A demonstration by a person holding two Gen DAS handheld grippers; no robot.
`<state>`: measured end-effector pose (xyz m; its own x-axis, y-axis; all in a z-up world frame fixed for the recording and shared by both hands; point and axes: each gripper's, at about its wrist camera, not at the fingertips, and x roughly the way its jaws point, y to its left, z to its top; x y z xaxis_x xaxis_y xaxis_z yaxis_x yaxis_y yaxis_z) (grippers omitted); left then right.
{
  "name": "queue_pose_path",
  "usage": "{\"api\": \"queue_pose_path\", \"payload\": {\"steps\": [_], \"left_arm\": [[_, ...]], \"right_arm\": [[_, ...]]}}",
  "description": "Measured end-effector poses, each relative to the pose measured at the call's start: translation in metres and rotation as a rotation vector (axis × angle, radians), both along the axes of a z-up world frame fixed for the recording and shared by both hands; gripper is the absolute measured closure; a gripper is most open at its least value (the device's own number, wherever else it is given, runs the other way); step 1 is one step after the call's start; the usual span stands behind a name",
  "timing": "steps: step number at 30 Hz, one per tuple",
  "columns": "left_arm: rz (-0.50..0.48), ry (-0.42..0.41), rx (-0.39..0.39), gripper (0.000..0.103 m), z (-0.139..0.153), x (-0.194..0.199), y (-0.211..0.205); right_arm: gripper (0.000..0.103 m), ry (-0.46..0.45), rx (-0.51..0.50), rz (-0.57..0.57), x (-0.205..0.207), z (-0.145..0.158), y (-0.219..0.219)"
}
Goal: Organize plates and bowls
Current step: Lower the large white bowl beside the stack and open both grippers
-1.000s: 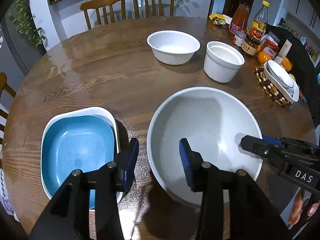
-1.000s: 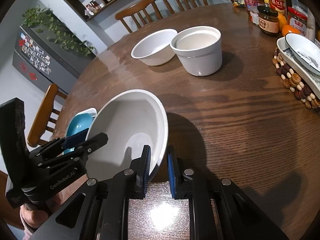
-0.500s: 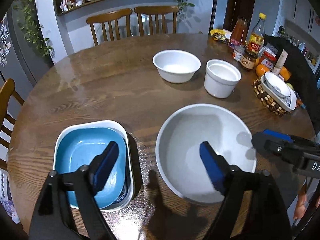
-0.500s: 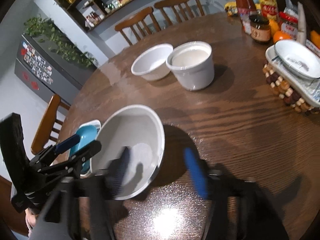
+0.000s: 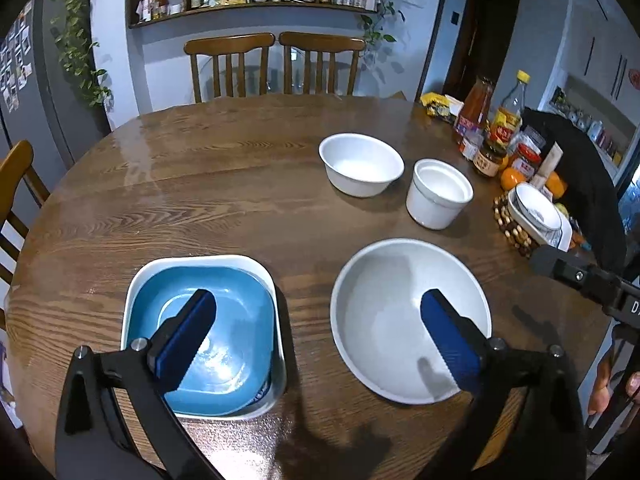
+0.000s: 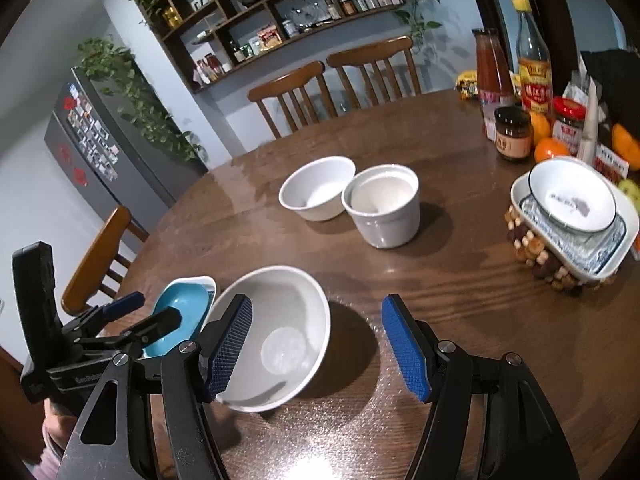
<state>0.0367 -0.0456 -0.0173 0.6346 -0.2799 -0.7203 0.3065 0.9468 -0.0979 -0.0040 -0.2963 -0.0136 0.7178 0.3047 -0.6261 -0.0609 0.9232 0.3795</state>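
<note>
A large white bowl (image 5: 408,316) (image 6: 280,332) sits free on the round wooden table (image 5: 224,184). Left of it a blue square dish (image 5: 236,320) (image 6: 180,312) lies nested in a white square dish (image 5: 264,276). A white bowl (image 5: 362,164) (image 6: 316,188) and a taller white pot (image 5: 438,194) (image 6: 384,210) stand further back. My left gripper (image 5: 316,332) is open and empty above the gap between the blue dish and large bowl. My right gripper (image 6: 320,344) is open and empty above the large bowl's right rim.
A bowl on stacked dishes (image 6: 572,204) (image 5: 536,208) rests on a beaded trivet at the right edge. Bottles, jars and oranges (image 6: 532,88) crowd the back right. Chairs (image 5: 276,64) stand behind the table and one at the left (image 6: 96,260).
My right gripper let go of the large bowl's rim and opened wide. My left gripper opened too. Both drew back and up from the bowl, which now rests on the table.
</note>
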Motion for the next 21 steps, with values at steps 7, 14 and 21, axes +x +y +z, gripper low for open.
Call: {"api": "queue_pose_path", "payload": {"steps": [7,14,21], "left_arm": [[0.009,0.039,-0.027,0.001,0.010,0.028,-0.011],[0.051,0.131,-0.049,0.001,0.006,0.075,-0.021],[0.076,0.175,-0.084,0.002,0.003,0.116,-0.030]], "right_arm": [[0.035,0.019,-0.040,0.024,0.030,0.018,0.003],[0.035,0.087,-0.039,0.057,0.085,0.026,0.000],[0.035,0.135,-0.034,0.076,0.144,0.017,-0.006]]}}
